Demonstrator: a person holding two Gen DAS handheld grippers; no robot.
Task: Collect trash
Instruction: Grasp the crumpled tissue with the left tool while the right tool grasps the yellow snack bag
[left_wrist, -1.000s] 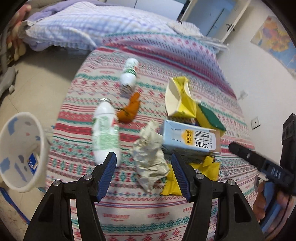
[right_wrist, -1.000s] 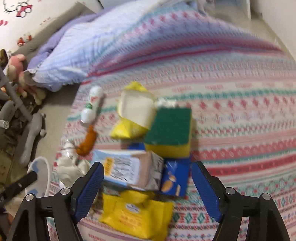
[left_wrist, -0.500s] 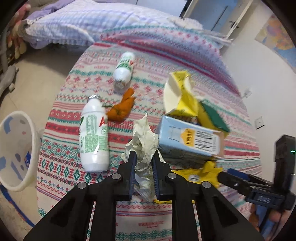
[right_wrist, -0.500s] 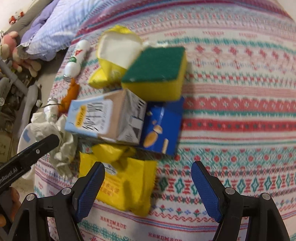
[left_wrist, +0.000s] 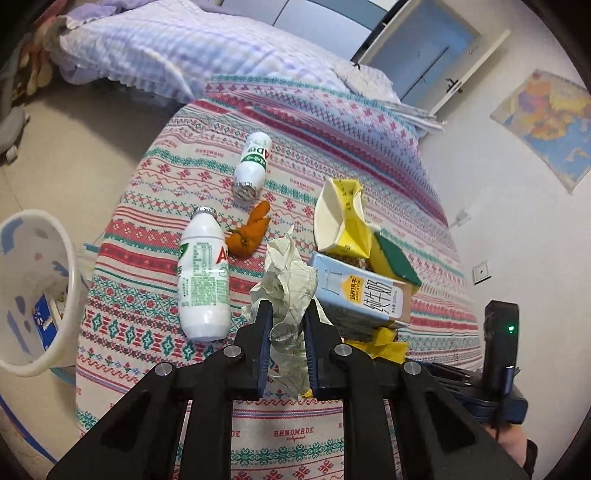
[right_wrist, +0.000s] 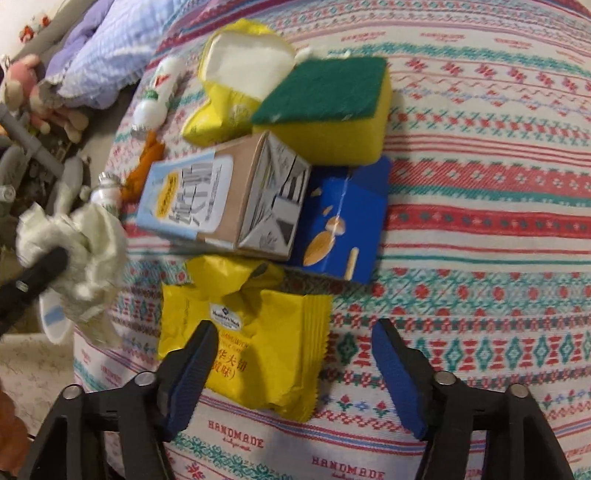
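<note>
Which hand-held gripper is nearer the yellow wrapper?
Right. The right hand-held gripper hangs open directly over the yellow wrapper; the left hand-held gripper is beside it, shut on crumpled paper.

A woven cloth cover (left_wrist: 207, 173), matt and coarse in its patterned weave, is lying over the bed. The crumpled paper (left_wrist: 290, 280) is showing dull, creased folds between the left gripper (left_wrist: 286, 339), whose black plastic arms are carrying ribbed blue pads (left_wrist: 264, 347). The two bottles (left_wrist: 204, 280) are gleaming as smooth white plastic with foil tops. The milk carton (right_wrist: 218, 199) is looking like smooth printed card. The yellow wrapper (right_wrist: 258, 332) near the bed's front edge is shining as glossy crinkled film. The sponge (right_wrist: 332, 110) is showing soft yellow foam under rough green scouring fibre. The bin (left_wrist: 70, 295) is reading as smooth plastic.
</note>
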